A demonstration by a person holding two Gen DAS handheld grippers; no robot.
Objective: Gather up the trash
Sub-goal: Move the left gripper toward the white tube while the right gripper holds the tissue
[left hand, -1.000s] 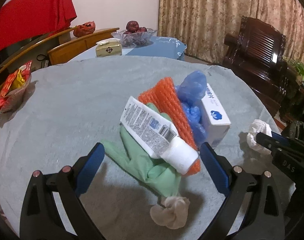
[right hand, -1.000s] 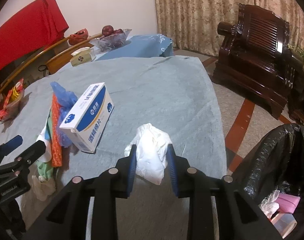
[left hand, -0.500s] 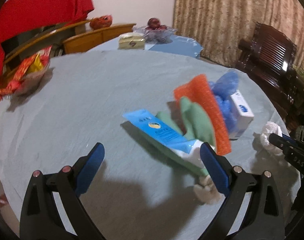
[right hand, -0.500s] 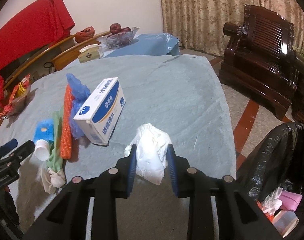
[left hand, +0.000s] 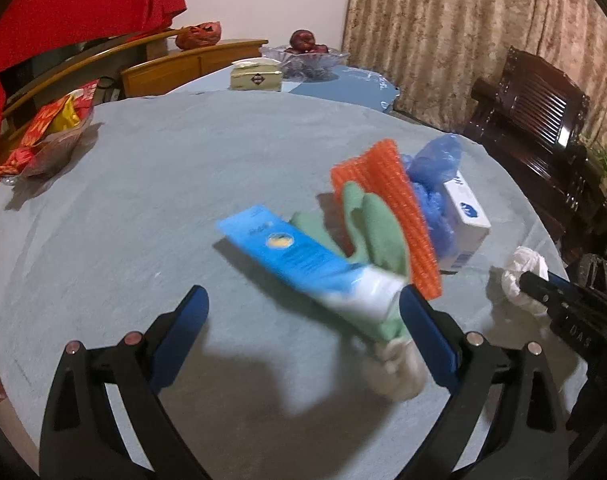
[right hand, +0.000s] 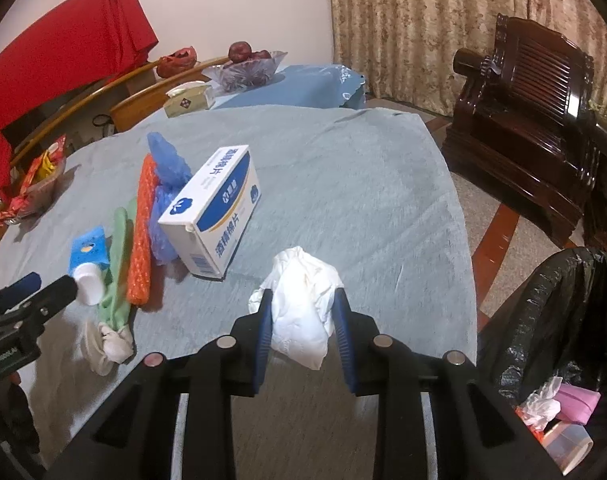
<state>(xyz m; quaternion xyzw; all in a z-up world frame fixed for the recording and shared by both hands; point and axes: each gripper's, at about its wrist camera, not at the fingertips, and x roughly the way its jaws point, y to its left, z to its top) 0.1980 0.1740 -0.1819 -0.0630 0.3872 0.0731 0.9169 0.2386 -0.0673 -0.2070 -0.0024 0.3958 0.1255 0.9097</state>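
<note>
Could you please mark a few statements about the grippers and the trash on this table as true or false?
1. The right gripper is shut on the white crumpled tissue. True.
2. The left gripper grips the blue tube. False: it is open, the tube lying between its fingers.
3. The black trash bag already holds items. True.
4. The white and blue box sits inside the bag. False: it lies on the table beside the orange mesh.

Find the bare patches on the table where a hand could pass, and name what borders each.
One bare stretch of table lies between the snack bowl and the blue tube. Another lies right of the white box, up to the cloth's far edge. It is crowded where tube, green glove, orange netting and blue bag touch.
</note>
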